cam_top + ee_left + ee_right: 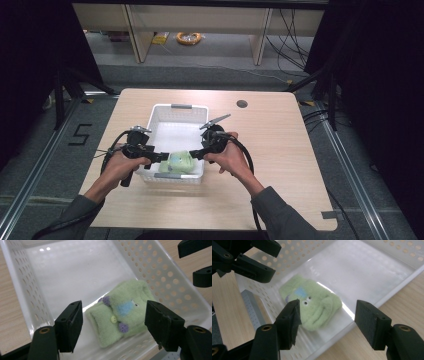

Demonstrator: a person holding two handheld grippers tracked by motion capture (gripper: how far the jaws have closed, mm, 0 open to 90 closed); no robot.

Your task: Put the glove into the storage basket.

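1. Nearest the person, both hands sit at the near rim of the white basket (pixel 156 113): the left gripper (pixel 161 157) comes in from one side and the right gripper (pixel 196 154) from the other, tips pointing at each other across the green soft toy (pixel 180 161).
2. Left gripper's jaws stand wide, nothing pressed between them; its own view shows the toy (pixel 121 313) lying free on the basket floor beyond the gap.
3. Right gripper is wide as well, pads clear of the toy (pixel 310 306), which rests below and beyond them.
4. The step looks like a release into the basket. To finish it well, I'd lift each gripper straight up, jaws kept wide, so no pad snags the fleece and drags it over the low perforated wall (pixel 163 272).
5. The toy lies flat in the basket's near end, close against the near wall, folded on itself, with a yellow button (pixel 113 319) and purple dots showing.
6. Farther back, the rest of the basket floor is bare, shiny white plastic.
7. The basket stands on the wooden table (pixel 280 150), roughly at its middle.
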